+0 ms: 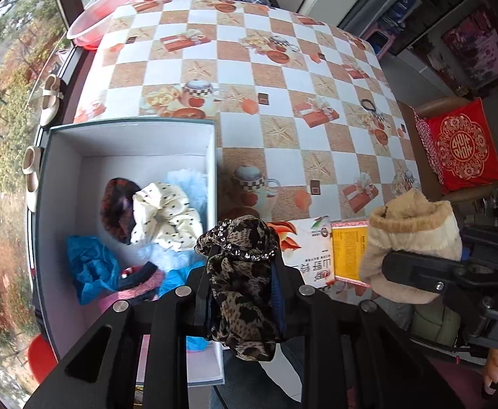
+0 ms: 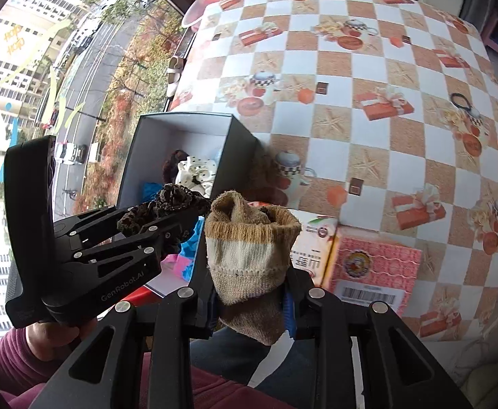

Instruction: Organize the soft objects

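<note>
1. Leopard-print fabric, a scrunchie (image 1: 242, 272) by its look, is pinched between the pressed-together jaws of the left gripper (image 1: 244, 306), held just beside the near right corner of the open box (image 1: 129, 124).
2. The right gripper (image 2: 252, 306) is clamped on a beige knitted sock (image 2: 249, 255), which hangs to the right of the box, above the printed cartons (image 2: 368, 272) lying next to it.
3. Judging by this, the task is well advanced but not finished: both held pieces are outside the box and seem to be the next to go in.
4. Inside the box lie a cream dotted scrunchie (image 1: 164, 218), a dark red-black one (image 1: 118, 208), pale blue fluffy fabric (image 1: 187, 184), a bright blue crumpled piece (image 1: 89, 266) and a pink-and-dark band (image 1: 140, 279). Bare floor shows at the far end of the box, so room remains.
5. Well to the right of the box, a black hair tie (image 2: 462, 100) rests alone on the checked tablecloth (image 2: 351, 68); it probably remains to be collected.
</note>
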The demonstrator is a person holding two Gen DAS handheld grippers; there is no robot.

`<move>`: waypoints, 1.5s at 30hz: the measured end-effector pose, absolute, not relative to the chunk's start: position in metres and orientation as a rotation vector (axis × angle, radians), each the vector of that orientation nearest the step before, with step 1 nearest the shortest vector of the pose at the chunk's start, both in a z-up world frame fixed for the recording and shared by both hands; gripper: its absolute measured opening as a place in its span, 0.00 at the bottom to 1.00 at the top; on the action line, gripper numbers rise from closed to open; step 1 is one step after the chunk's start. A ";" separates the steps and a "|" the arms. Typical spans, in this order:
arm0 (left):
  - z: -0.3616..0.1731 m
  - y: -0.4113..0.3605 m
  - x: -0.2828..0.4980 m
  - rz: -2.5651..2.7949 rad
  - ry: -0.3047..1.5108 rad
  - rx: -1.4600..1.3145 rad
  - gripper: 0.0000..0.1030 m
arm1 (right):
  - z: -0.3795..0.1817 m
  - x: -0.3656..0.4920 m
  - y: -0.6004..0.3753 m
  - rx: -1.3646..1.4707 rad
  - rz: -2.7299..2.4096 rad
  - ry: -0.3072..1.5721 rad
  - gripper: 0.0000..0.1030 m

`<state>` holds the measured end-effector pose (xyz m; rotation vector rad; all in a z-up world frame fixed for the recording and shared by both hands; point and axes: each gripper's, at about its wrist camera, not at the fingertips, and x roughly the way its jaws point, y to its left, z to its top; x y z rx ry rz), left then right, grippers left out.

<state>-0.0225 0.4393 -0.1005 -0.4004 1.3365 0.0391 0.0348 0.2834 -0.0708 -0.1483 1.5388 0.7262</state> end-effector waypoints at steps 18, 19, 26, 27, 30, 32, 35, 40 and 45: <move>-0.125 0.521 -0.102 0.336 1.333 -0.475 0.75 | -0.087 -0.005 0.425 -0.440 0.899 1.455 0.97; -0.127 0.524 -0.103 0.337 1.340 -0.504 0.75 | -0.088 -0.005 0.425 -0.457 0.885 1.452 0.97; -0.134 0.528 -0.108 0.333 1.359 -0.577 0.75 | -0.090 -0.007 0.421 -0.490 0.831 1.452 0.97; -0.133 0.528 -0.109 0.338 1.358 -0.569 0.75 | -0.089 -0.008 0.421 -0.492 0.828 1.453 0.97; -0.129 0.527 -0.109 0.345 1.350 -0.551 0.75 | -0.089 -0.010 0.420 -0.490 0.817 1.462 0.97; -0.127 0.527 -0.110 0.353 1.344 -0.541 0.75 | -0.088 -0.010 0.419 -0.493 0.814 1.460 0.97; -0.126 0.529 -0.110 0.358 1.340 -0.542 0.75 | -0.085 -0.012 0.421 -0.499 0.814 1.450 0.97; -0.122 0.528 -0.112 0.351 1.327 -0.521 0.76 | -0.081 -0.016 0.424 -0.510 0.812 1.440 0.97; -0.121 0.527 -0.114 0.342 1.326 -0.514 0.76 | -0.080 -0.019 0.426 -0.514 0.808 1.437 0.97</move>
